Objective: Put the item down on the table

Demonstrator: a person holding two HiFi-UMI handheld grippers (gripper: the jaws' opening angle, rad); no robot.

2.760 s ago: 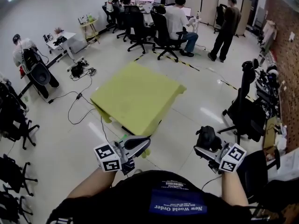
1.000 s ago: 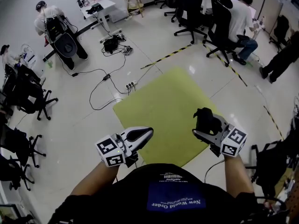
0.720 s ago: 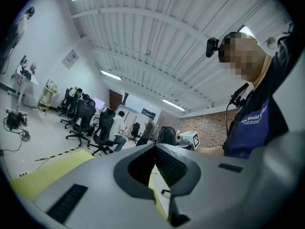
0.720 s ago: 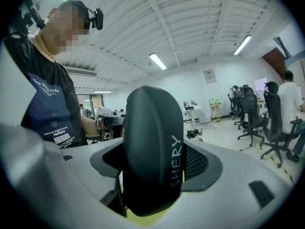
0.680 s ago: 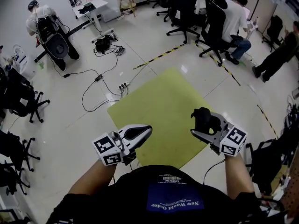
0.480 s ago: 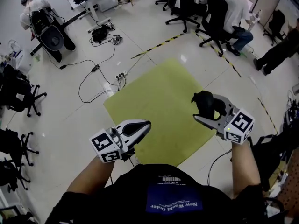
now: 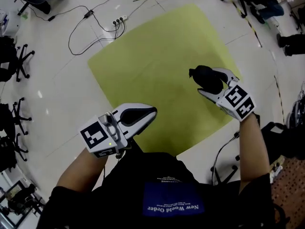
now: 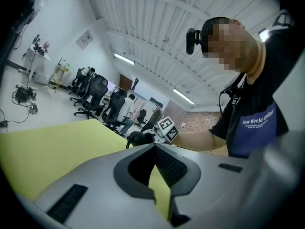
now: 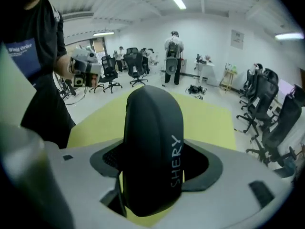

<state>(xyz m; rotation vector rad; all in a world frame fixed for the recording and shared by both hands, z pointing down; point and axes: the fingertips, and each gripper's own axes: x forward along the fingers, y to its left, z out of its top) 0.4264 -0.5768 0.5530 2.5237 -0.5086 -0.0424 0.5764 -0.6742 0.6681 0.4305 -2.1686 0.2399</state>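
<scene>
Over the yellow-green desk (image 7: 157, 56), the right tool (image 7: 208, 81) clamps a black rounded item (image 9: 152, 147), tilted downward as if for setting down; the left tool (image 7: 150, 112) hangs closed, empty.

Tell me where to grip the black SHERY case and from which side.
Clamp the black case across its middle, pads on the two long sides, coming along its length, as the right gripper does. Its visible end is domed, so pads would likely slip there.
</scene>
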